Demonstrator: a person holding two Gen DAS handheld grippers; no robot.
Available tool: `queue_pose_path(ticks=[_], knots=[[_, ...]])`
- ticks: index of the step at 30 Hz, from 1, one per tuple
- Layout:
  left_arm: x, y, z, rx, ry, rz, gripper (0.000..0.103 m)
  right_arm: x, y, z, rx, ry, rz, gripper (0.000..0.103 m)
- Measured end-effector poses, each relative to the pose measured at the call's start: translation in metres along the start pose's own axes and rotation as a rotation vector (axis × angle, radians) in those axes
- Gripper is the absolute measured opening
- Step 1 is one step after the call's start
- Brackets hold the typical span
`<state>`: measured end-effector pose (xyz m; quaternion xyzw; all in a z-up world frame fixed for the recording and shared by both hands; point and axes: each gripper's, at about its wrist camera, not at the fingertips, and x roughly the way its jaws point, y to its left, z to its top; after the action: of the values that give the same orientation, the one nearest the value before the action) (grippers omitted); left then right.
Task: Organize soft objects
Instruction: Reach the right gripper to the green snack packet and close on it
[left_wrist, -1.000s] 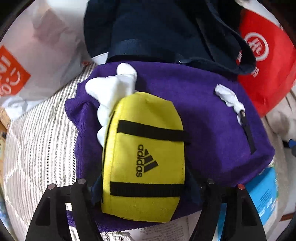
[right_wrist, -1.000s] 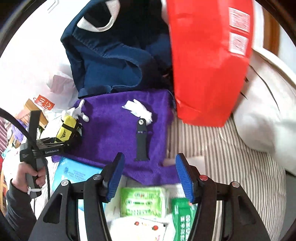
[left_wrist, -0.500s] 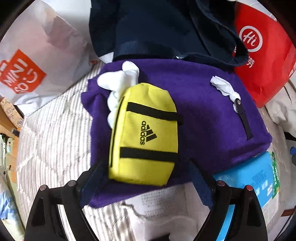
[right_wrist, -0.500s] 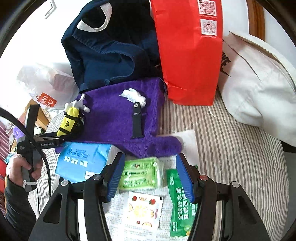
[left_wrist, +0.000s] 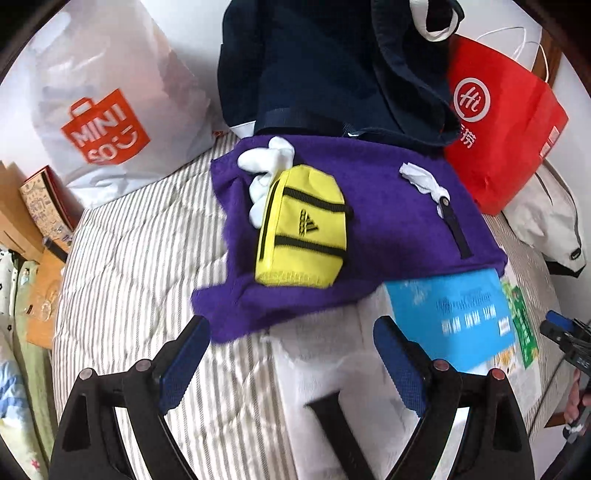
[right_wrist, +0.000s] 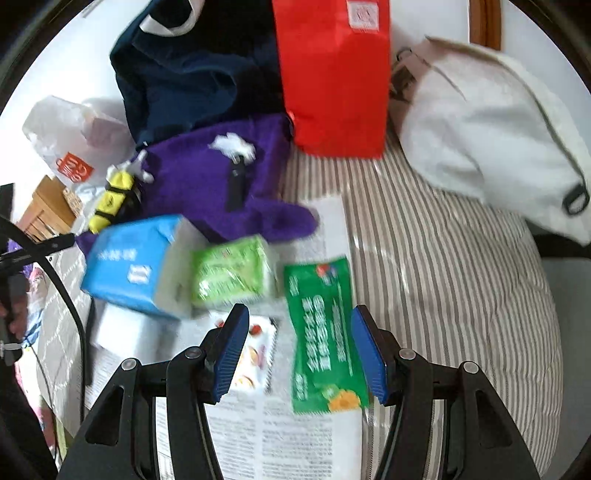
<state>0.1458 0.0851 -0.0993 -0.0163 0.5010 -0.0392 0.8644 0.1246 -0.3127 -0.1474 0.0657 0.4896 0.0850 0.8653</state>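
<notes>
A yellow pouch (left_wrist: 301, 229) with black straps lies on a purple towel (left_wrist: 388, 221), partly over a white soft item (left_wrist: 266, 162). My left gripper (left_wrist: 291, 328) hangs open above the towel's near edge, with nothing between its blue pads. A black strap (left_wrist: 456, 229) and a white scrap rest on the towel's right side. My right gripper (right_wrist: 299, 317) is open over a dark green packet (right_wrist: 325, 332), not touching it. A light green tissue pack (right_wrist: 231, 277) and a blue tissue pack (right_wrist: 129, 262) lie just beyond, in front of the purple towel (right_wrist: 199, 177).
Everything sits on a striped quilt (right_wrist: 443, 277). A navy bag (left_wrist: 325, 66), a red shopping bag (left_wrist: 506, 122) and a white plastic bag (left_wrist: 107, 122) stand at the back. A white fabric bag (right_wrist: 480, 129) lies at the right. Printed paper (right_wrist: 258, 424) lies under the right gripper.
The left gripper let go of the yellow pouch, opened wider and drew back and up. The right gripper pulled back from the towel to above the packets.
</notes>
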Motion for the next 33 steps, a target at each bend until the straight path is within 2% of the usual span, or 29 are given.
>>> queue_pose_path(ticks=[5,13,15,17,20,33], knots=[[-0.002,-0.001,-0.016,-0.024,0.0,-0.015,0.09,0.02,-0.006,-0.013,-0.012,0.054,-0.029,0.057],[0.006,-0.001,-0.049,-0.059,0.033,-0.029,0.09,0.048,-0.002,-0.019,-0.064,0.091,-0.056,0.055],[0.007,-0.005,-0.058,-0.057,0.043,-0.036,0.09,0.049,0.002,-0.021,-0.104,0.064,-0.096,0.051],[0.01,-0.012,-0.066,-0.041,0.053,-0.04,0.09,0.048,0.004,-0.022,-0.129,0.05,-0.114,0.041],[0.013,-0.023,-0.076,-0.017,0.066,-0.038,0.09,0.046,-0.001,-0.02,-0.111,0.053,-0.115,0.036],[0.014,-0.056,-0.11,0.035,0.075,0.008,0.088,0.023,-0.008,-0.025,-0.048,0.013,-0.106,0.035]])
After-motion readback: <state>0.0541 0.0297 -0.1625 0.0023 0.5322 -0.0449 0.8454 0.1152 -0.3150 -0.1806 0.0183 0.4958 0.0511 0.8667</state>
